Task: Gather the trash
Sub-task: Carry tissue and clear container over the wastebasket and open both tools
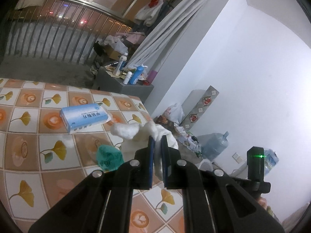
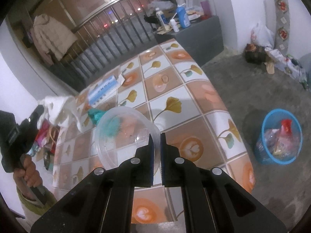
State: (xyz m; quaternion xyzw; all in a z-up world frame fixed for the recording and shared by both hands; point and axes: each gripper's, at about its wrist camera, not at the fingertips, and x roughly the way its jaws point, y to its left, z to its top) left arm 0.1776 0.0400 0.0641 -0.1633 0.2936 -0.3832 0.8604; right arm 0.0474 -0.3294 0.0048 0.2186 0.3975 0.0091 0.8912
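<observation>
**Both tongs loaded: a white rag on the left, a clear bowl on the right**

The left gripper (image 1: 157, 138) is pinched on a crumpled white rag (image 1: 147, 130). The cloth bunches up past the fingertips and a strip of it hangs down between the two blue pads, lifted off the table (image 1: 29, 139). Just beyond the tips, to their left, lies a fluffy white wad (image 1: 125, 130) on the tiled cloth; whether it touches the rag I cannot tell. A green scrap (image 1: 108, 157) lies on the table left of the fingers, and a blue box (image 1: 84, 117) sits farther back.

The right gripper (image 2: 157, 137) is clamped on the rim of a clear plastic bowl (image 2: 124, 134). The bowl tilts on its side, its open mouth facing the camera, spreading out to the left of the fingers above the table. Through its wall the green scrap (image 2: 97, 116) shows, lying behind it.

From the right wrist view, the left tool sits at the far left with a hand (image 2: 29, 171) on its grip, the rag dangling from it beside the table edge.

On the floor, well off to the right of the table, stands a blue basket (image 2: 266, 155) with trash in it.
</observation>
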